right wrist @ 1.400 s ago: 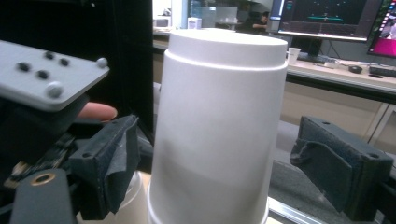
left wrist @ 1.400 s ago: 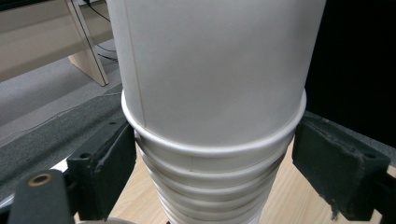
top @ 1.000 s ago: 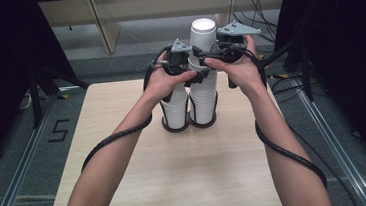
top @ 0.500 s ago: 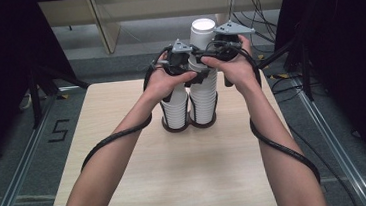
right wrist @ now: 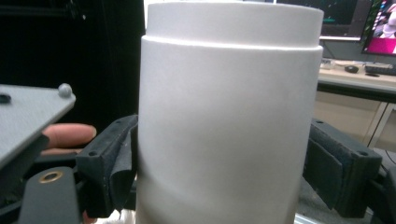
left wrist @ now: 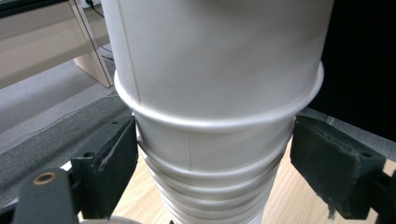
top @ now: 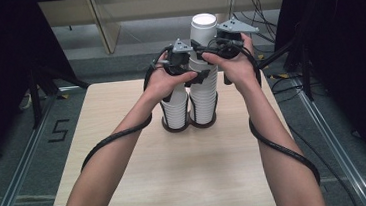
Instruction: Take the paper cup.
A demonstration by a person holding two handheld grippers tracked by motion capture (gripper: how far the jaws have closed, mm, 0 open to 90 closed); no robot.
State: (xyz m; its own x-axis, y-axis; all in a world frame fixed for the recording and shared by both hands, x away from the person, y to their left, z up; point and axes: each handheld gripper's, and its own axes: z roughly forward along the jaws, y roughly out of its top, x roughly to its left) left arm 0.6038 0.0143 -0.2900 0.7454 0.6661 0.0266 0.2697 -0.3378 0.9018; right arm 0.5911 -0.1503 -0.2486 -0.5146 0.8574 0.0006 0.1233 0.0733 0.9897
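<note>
While our right tongs (top: 205,48) have just been closing, their pads now grip the top cup (right wrist: 229,116) of the taller cup stack (top: 204,88). Just below them, our left tongs (top: 192,73) clasp the cups (left wrist: 210,154) beneath, left pad touching and right pad at the rim. Beside that stack, under our left hand (top: 165,79), stands a shorter stack (top: 175,111) on the worktop (top: 176,169). To free the top cup cleanly, we judge the lower grip should hold firm while we lift straight up, without squeezing hard enough to crush the paper.
</note>
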